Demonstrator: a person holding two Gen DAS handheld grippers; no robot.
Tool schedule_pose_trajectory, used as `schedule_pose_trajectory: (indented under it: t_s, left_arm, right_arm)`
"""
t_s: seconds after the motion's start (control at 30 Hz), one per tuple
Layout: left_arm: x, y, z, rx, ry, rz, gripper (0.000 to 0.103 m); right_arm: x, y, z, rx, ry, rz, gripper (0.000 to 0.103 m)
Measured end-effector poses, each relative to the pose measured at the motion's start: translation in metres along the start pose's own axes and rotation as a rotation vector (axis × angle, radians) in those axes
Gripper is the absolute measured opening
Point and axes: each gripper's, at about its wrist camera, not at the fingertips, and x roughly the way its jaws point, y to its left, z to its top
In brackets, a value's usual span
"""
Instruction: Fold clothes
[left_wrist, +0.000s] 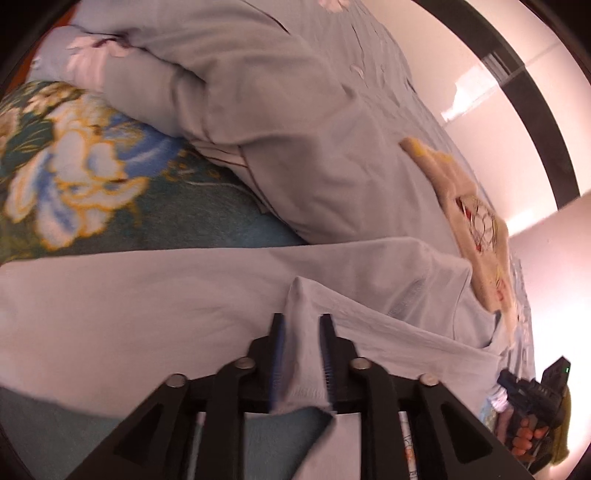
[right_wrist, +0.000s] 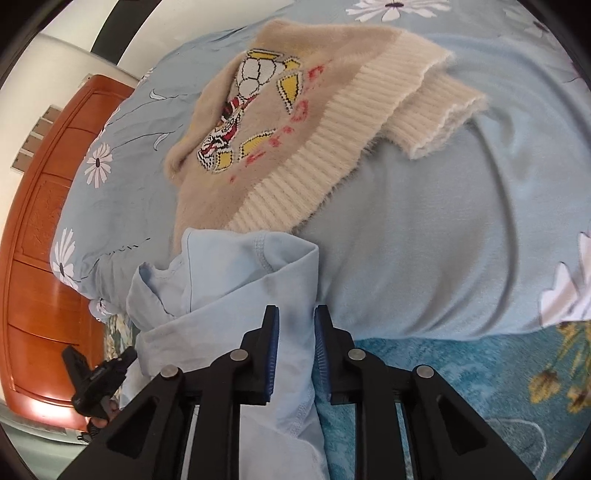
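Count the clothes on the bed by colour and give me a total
Light blue: 1, the shirt held by both the left gripper and the right gripper.
Beige: 1, the sweater lying on the duvet.
Total: 2 garments.

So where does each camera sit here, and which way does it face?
Left wrist: on the left gripper, looking along its fingers across the light blue shirt toward the duvet and blanket; the right gripper and hand show at lower right.
Right wrist: on the right gripper, facing the sweater on the duvet; the left gripper shows at lower left.
Shared: shirt, sweater, duvet, blanket.
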Motion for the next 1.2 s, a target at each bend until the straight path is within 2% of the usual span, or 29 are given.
schedule_pose_trajectory:
  t_s: [0.07,0.1,0.13,0.23,0.3,0.37,0.5,0.8,1.0,1.1,1.2]
  left_arm:
    - [-0.024,0.016,-0.012,-0.067,-0.054,0.025,0.049]
    - [-0.036,0.026,-0.019,-0.104,-0.081,0.047,0.051]
    - [-0.048,0.037,-0.023,-0.142,-0.105,0.075,0.053]
    - [-0.096,0.090,-0.034,-0.278,-0.167,0.143,0.056]
    - [-0.116,0.129,-0.041,-0.390,-0.198,0.146,0.057]
    - [-0.138,0.164,-0.051,-0.504,-0.232,0.128,0.057]
    - [-0.168,0.204,-0.064,-0.660,-0.291,0.070,0.057]
    - [-0.166,0.258,-0.072,-0.924,-0.369,-0.183,0.056]
    - [-0.172,0.276,-0.084,-1.058,-0.384,-0.212,0.055]
    - [-0.169,0.277,-0.082,-1.071,-0.382,-0.199,0.042]
    - [-0.157,0.280,-0.078,-1.099,-0.376,-0.190,0.015]
  right_arm:
    - [-0.009,0.001,-0.009,0.009,-0.030,0.003,0.040]
    - [-0.014,0.001,-0.016,0.014,-0.047,0.007,0.052]
    - [-0.018,0.001,-0.023,0.022,-0.054,0.012,0.057]
    - [-0.022,0.003,-0.047,0.039,-0.036,0.014,0.063]
    - [-0.022,0.008,-0.060,0.030,-0.014,0.002,0.063]
    - [-0.023,0.014,-0.075,0.013,0.005,-0.019,0.065]
    - [-0.024,0.026,-0.096,0.010,0.035,-0.036,0.068]
    - [-0.020,0.057,-0.118,-0.036,0.089,-0.038,0.068]
    - [-0.020,0.073,-0.127,-0.057,0.104,-0.034,0.068]
    - [-0.020,0.078,-0.132,-0.060,0.114,-0.037,0.068]
    - [-0.020,0.085,-0.135,-0.074,0.119,-0.038,0.068]
